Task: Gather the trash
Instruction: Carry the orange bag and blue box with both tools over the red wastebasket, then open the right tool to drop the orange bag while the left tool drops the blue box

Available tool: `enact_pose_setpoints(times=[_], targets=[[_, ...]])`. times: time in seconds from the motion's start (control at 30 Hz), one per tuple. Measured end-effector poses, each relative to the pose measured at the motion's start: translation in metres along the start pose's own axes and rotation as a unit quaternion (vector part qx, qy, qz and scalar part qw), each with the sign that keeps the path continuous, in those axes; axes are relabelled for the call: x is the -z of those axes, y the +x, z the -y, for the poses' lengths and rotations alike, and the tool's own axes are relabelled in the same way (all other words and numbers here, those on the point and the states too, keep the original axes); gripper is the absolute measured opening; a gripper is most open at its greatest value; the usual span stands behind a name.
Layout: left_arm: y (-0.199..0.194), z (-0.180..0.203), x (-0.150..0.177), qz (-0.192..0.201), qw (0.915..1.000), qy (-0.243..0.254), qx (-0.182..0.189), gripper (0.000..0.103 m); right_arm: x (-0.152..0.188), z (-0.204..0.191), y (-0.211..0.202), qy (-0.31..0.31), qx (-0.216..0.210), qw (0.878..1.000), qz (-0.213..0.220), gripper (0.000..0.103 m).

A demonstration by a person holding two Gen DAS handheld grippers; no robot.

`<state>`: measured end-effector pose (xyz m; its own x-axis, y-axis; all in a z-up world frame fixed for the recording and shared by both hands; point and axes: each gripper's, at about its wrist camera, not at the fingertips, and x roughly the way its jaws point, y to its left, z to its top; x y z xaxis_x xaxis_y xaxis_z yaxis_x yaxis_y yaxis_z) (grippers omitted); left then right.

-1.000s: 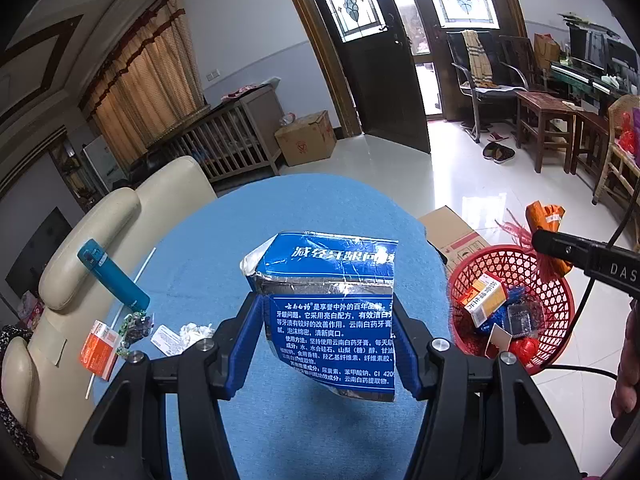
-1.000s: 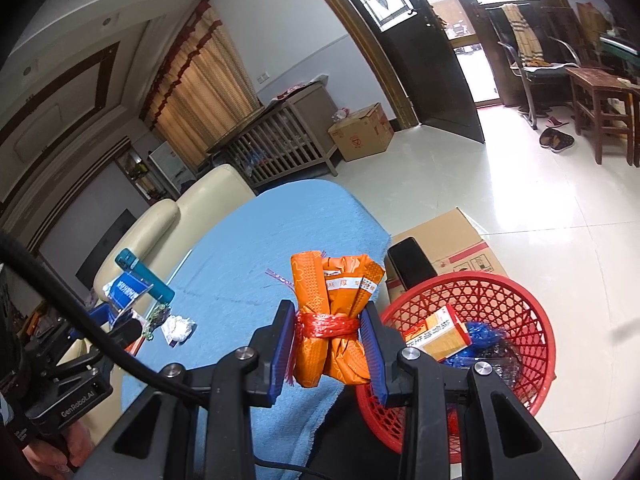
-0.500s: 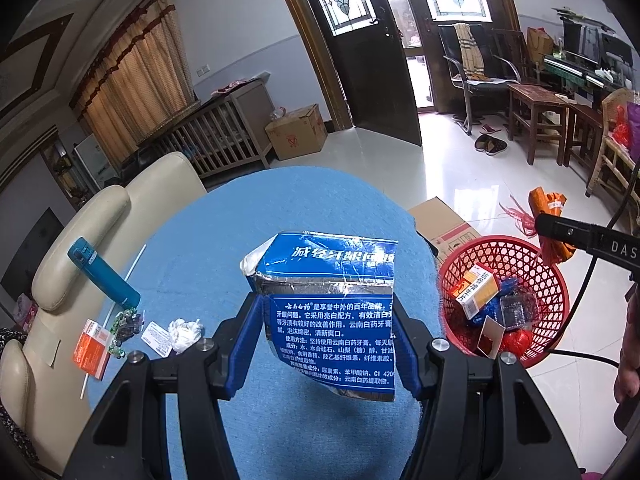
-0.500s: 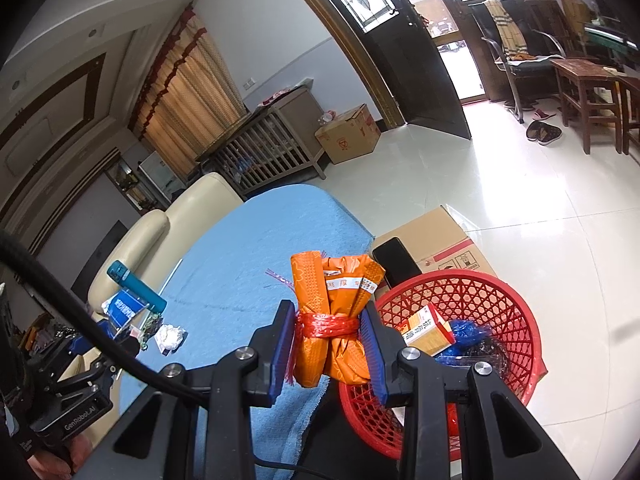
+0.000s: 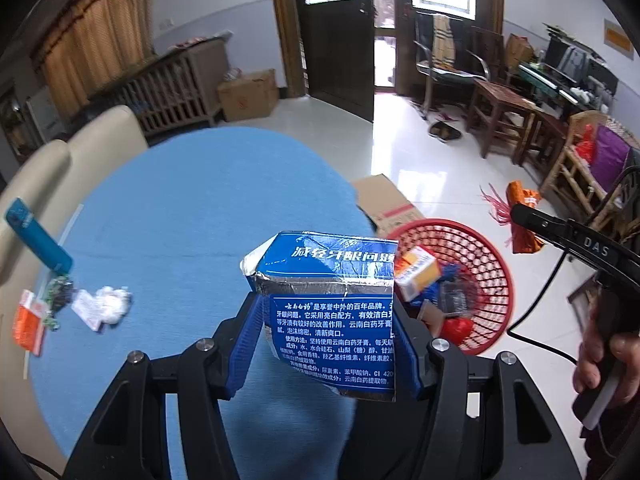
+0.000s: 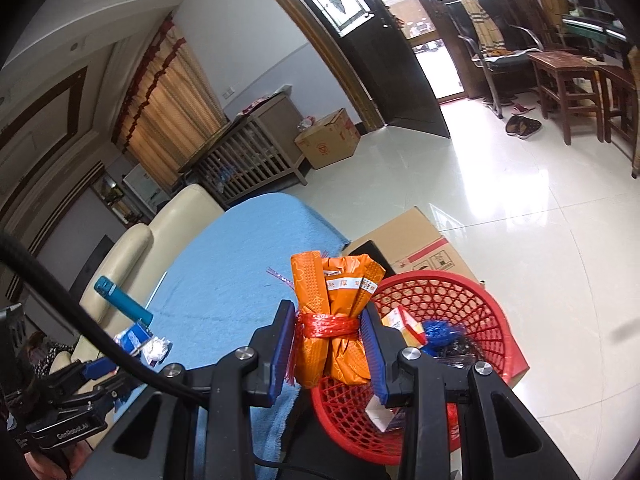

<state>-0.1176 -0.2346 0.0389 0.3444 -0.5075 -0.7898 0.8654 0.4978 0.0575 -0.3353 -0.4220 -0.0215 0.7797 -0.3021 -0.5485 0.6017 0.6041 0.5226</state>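
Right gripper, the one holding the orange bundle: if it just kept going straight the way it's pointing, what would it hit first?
Probably the red basket. The right gripper, shut on the orange bundle, points down toward the basket's near rim, beside the blue cloth's edge. Depth is unclear, so it might clear the rim and reach the trash inside.

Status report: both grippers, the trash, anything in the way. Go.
Left gripper shut on blue carton, over table. Right gripper shut on orange bundle, by red basket. Nothing blocking basket.
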Motion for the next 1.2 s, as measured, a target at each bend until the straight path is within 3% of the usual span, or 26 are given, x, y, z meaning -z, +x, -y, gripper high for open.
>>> enact_pose_setpoints(times=[0.23,0.57,0.83,1.2], targets=[[0.017,0.024,-0.006,-0.022,0.998,0.018,0.056,0.061,-0.004,0.024,-0.005,0.026,0.015,1.0,0.004,0.036],[0.038,0.063,-0.025,-0.031,0.9932,0.045,0.103,0.061,-0.002,0.05,-0.007,0.054,0.021,0.998,0.004,0.036],[0.058,0.082,-0.027,-0.045,0.9898,0.05,0.126,0.062,0.001,0.073,-0.008,0.086,0.02,0.996,-0.001,0.037],[0.074,0.079,-0.024,-0.052,0.9856,0.032,0.157,0.062,0.004,0.085,0.006,0.103,0.018,0.994,-0.02,0.037]])
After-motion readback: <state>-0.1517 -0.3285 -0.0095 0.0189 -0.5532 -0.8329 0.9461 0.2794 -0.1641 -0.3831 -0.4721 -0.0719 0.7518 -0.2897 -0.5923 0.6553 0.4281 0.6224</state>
